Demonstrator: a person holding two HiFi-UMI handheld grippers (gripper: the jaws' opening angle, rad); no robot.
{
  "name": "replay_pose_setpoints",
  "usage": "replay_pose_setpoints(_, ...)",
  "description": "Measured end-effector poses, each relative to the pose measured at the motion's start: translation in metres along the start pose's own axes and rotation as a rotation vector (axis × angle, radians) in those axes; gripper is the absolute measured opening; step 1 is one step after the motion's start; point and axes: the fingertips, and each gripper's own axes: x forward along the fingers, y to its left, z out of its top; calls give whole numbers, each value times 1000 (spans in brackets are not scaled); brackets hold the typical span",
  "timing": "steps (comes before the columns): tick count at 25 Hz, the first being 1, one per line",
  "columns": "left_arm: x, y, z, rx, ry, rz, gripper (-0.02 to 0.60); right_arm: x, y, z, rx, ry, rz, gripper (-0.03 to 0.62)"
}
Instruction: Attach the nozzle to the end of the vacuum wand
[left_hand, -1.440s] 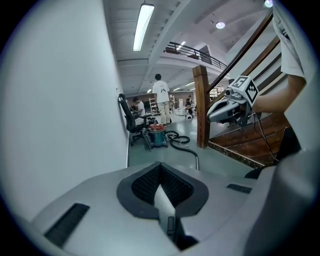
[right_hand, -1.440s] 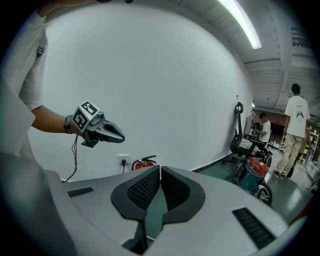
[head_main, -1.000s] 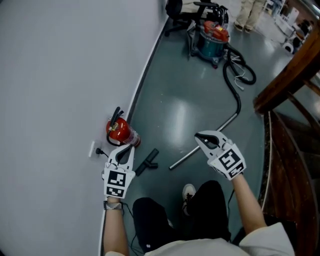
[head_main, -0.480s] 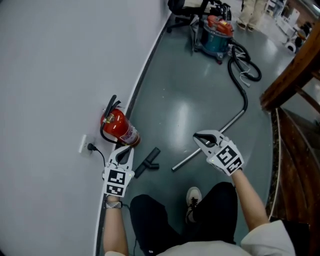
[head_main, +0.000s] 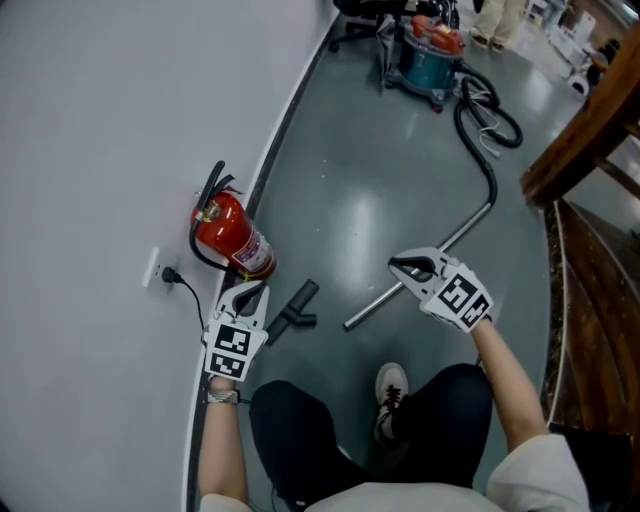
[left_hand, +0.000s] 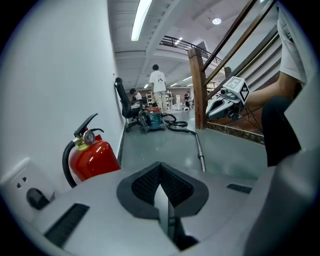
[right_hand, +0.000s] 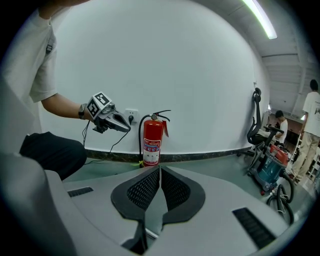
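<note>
A black nozzle (head_main: 293, 308) lies on the grey floor near the wall. The silver vacuum wand (head_main: 375, 307) lies slanted to its right, its free end a short way from the nozzle; the left gripper view shows the wand (left_hand: 200, 151) running away from me. My left gripper (head_main: 252, 290) hovers just left of the nozzle, jaws shut and empty. My right gripper (head_main: 396, 264) hangs over the wand's middle, also shut on nothing. In their own views the left gripper (left_hand: 160, 169) and right gripper (right_hand: 159, 172) show pads pressed together. The nozzle is hidden in both gripper views.
A red fire extinguisher (head_main: 228, 236) stands by the white wall, with a plugged socket (head_main: 158, 270) beside it. A black hose (head_main: 487, 140) leads to the teal vacuum (head_main: 428, 52). A wooden stair rail (head_main: 585, 130) borders the right. My shoe (head_main: 390, 385) rests below the wand.
Both grippers have sunk toward the floor. The left one now sits close beside the nozzle, the right one over the wand. Jaws stayed shut.
</note>
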Motion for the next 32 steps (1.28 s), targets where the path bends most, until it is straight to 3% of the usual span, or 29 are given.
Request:
replay_pose_setpoints(10, 45, -19, -64, -12, 80, -122, 0, 44, 15, -61, -34, 51, 185, 32)
replay_pose_setpoints(16, 74, -31, -92, -4, 135, -179, 1, 73, 7, -95, -112, 103, 189, 33)
replay_pose_setpoints(18, 81, -36, -105, 4, 162, -202, 55, 84, 11, -109, -106, 121, 202, 34)
replay_pose_setpoints(21, 89, -43, -129, 48, 210, -229, 59, 98, 27, -133, -125, 171, 251, 43)
replay_pose_setpoints(25, 101, -60, -164, 93, 263, -291, 85, 114, 50, -169, -138, 242, 322, 125)
replay_pose_setpoints(32, 125, -100, -220, 156, 359, -430, 161, 138, 75, -225, -219, 346, 438, 152)
